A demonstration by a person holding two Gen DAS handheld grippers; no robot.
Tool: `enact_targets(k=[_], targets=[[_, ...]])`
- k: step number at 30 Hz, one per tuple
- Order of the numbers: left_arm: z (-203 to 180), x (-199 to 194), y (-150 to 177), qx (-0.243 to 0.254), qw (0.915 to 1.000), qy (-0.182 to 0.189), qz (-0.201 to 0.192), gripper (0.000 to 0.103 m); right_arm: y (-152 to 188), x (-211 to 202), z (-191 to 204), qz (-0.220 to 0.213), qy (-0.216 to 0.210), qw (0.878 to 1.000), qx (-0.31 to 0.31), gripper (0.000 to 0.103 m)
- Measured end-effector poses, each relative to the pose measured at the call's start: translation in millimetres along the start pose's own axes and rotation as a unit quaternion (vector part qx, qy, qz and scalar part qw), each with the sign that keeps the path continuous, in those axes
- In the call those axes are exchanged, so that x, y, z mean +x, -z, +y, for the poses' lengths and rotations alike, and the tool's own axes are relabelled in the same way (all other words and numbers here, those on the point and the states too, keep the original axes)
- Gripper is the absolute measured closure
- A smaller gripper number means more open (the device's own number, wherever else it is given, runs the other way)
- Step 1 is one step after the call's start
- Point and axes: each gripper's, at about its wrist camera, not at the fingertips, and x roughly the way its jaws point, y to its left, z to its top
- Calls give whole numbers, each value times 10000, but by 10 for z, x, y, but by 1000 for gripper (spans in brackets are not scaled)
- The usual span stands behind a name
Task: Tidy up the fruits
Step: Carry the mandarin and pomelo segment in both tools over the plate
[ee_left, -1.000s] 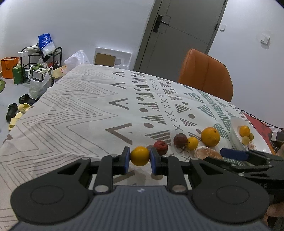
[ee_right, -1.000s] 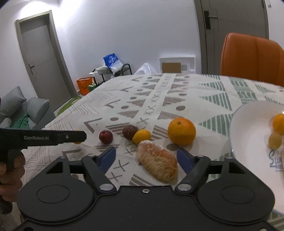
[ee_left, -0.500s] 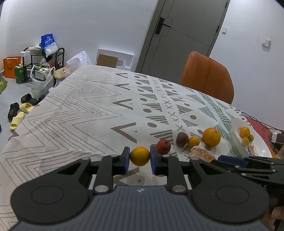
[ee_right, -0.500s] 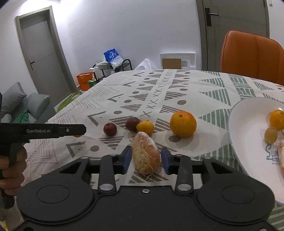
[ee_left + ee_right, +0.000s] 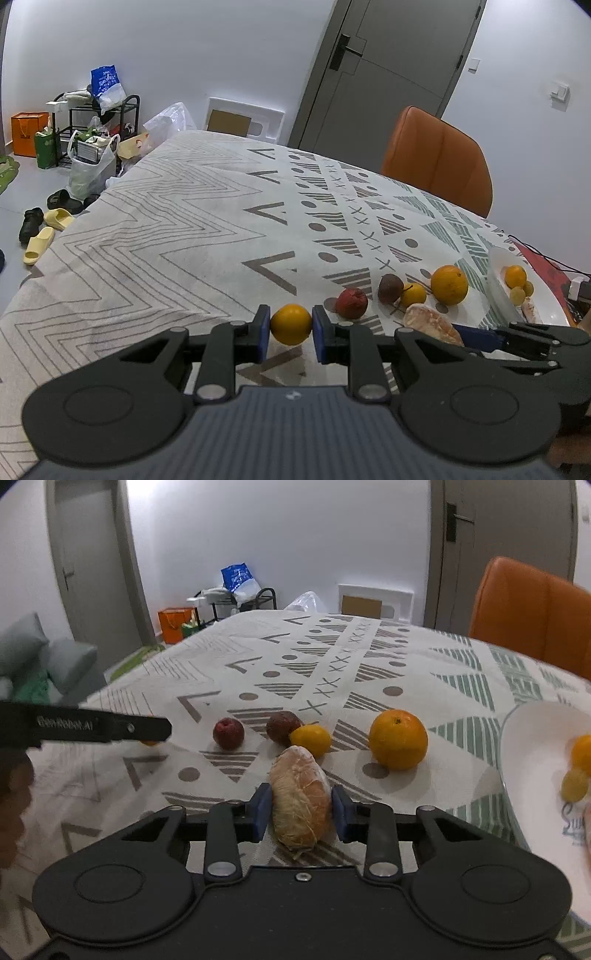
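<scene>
My left gripper [image 5: 291,325] is shut on a small yellow-orange fruit [image 5: 291,324], held above the patterned tablecloth. My right gripper [image 5: 300,814] is shut on a peeled citrus piece [image 5: 300,797], lifted off the cloth. On the table lie a red fruit [image 5: 228,733], a dark brown fruit [image 5: 282,726], a small yellow fruit [image 5: 311,740] and a large orange [image 5: 398,738]. The white plate [image 5: 532,753] at the right holds an orange fruit [image 5: 583,751] and a yellow-green one [image 5: 574,784]. The left gripper [image 5: 103,725] shows side-on in the right wrist view.
An orange chair [image 5: 439,158] stands at the table's far side. The table's left edge [image 5: 92,206] drops to a floor with slippers, bags and a rack [image 5: 92,122]. A hand [image 5: 14,790] holds the left gripper's handle. Cables and a red item [image 5: 550,269] lie beyond the plate.
My right gripper closed on the peeled citrus piece and raised it off the cloth. My left gripper kept its hold on the small yellow-orange fruit and rose a little.
</scene>
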Motion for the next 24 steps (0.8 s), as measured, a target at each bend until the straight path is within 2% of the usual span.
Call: enact_targets(k=[24], targets=[[-724, -70, -26, 501, 9974, 470, -203, 81, 159, -730, -581, -698, 528, 9946, 563, 71]])
